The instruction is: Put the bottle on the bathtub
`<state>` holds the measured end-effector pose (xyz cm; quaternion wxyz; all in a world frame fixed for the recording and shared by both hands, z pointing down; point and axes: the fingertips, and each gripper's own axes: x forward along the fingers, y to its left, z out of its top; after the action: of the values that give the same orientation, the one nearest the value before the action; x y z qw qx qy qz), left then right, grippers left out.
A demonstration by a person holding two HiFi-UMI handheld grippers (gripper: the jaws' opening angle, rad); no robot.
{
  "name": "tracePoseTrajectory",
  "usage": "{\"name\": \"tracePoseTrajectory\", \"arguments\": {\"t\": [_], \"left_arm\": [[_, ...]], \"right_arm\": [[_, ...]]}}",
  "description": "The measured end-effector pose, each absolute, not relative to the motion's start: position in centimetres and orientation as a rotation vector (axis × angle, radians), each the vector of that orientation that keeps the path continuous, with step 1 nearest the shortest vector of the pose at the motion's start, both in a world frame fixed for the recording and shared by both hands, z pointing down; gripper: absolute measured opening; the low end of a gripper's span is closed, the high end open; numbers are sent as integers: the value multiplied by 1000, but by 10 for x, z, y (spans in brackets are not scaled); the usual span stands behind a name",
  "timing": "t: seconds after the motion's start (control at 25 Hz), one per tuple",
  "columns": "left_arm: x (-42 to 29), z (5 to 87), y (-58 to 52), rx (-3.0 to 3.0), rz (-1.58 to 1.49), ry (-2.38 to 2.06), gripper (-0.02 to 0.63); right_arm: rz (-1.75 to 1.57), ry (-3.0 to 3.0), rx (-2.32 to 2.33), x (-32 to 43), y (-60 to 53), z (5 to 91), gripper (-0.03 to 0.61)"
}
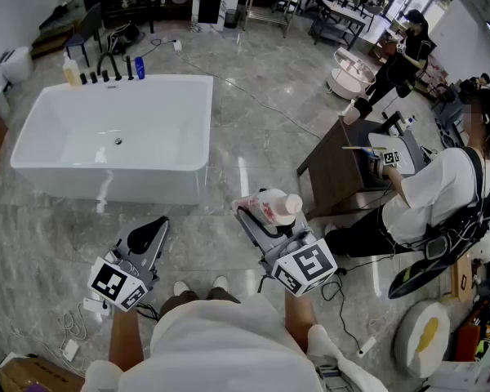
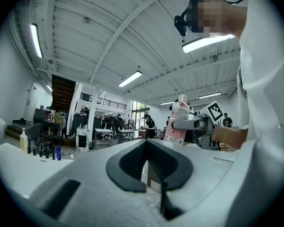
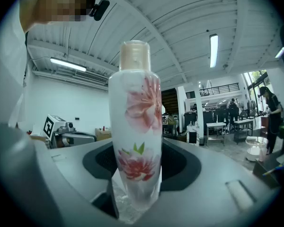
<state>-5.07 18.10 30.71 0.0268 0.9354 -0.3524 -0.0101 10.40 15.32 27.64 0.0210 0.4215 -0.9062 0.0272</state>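
A white bottle (image 1: 271, 208) with pink flowers and a beige cap is clamped in my right gripper (image 1: 265, 219), low in the head view's middle. Seen from the right gripper view, the bottle (image 3: 136, 126) stands upright between the jaws, which press on its lower part. My left gripper (image 1: 158, 223) hangs to the left of it, shut and empty, its fingertips together (image 2: 146, 143). The left gripper view shows the bottle (image 2: 178, 122) off to the right. The white bathtub (image 1: 192, 84) stands on the floor ahead and to the left, apart from both grippers.
Along the tub's far rim are a yellow bottle (image 1: 70, 72), black fittings (image 1: 106, 68) and a small blue bottle (image 1: 139, 68). A person (image 1: 433, 194) sits at a brown table (image 1: 335, 170) on the right. Cables (image 1: 73, 333) lie on the marble floor.
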Motion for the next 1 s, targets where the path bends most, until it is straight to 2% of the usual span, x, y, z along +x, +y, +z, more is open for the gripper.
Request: {"name": "tracePoseTrajectory", "arguments": {"t": [1.0], "left_arm": [[-40,304,173,2886,-7,-1052,3]], "right_arm": [[87,-2832,1162,85,157,280,242]]}}
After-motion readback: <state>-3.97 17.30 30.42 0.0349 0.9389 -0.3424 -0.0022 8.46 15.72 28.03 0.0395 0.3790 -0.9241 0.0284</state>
